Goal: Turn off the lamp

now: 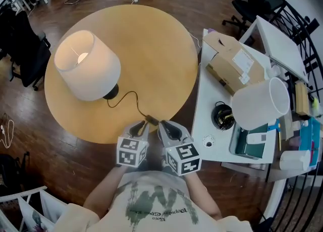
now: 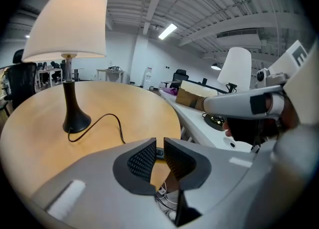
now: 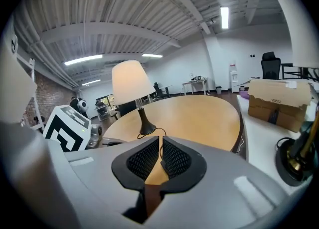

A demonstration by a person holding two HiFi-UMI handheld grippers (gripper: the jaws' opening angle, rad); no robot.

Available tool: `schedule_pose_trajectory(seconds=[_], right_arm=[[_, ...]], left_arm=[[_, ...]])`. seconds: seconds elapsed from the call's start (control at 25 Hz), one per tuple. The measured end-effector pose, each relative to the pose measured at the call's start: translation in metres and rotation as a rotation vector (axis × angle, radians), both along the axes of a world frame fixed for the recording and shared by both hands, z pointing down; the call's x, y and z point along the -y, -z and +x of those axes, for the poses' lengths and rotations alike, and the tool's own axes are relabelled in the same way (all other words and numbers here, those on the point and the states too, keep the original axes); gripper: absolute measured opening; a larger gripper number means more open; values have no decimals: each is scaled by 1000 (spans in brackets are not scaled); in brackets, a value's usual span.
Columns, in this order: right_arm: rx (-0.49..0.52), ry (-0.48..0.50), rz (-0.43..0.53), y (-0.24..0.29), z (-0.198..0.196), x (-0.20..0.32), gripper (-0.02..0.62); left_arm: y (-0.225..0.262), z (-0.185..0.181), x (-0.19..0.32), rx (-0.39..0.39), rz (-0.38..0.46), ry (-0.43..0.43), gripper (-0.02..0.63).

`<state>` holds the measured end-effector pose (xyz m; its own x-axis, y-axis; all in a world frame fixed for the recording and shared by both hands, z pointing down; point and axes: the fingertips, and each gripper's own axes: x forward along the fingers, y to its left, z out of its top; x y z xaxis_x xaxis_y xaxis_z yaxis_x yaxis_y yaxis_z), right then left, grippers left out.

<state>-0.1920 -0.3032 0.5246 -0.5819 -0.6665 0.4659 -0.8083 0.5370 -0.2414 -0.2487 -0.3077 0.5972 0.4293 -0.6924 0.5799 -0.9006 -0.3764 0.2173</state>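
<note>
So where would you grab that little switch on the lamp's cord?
Probably across its narrow sides, coming in from the near edge of the table: the switch lies flat, in line with the cord, right ahead of the left gripper, jaws slightly apart.

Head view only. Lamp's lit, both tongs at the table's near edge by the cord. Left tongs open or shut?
Observer: In the left gripper view the left tongs stand slightly apart and grip nothing.
Operator: Anything in the gap?
Observer: A small dark piece, likely the cord's switch, shows between the jaws at the table edge. The jaws are not pressing on it. I can't tell whether it lies level with them or just beyond.
</note>
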Motion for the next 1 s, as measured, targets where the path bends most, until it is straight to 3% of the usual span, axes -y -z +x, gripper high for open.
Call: schedule_pose_trajectory(seconds=[0.52,1.0], right_arm=[[-37,-188,-43,-23,15,6,21],[-50,-254,-62,-31,20,5,20]], left_arm=[[-51,10,25,38,-66,-185,71],[-65,23,39,17,-129,-241,106]])
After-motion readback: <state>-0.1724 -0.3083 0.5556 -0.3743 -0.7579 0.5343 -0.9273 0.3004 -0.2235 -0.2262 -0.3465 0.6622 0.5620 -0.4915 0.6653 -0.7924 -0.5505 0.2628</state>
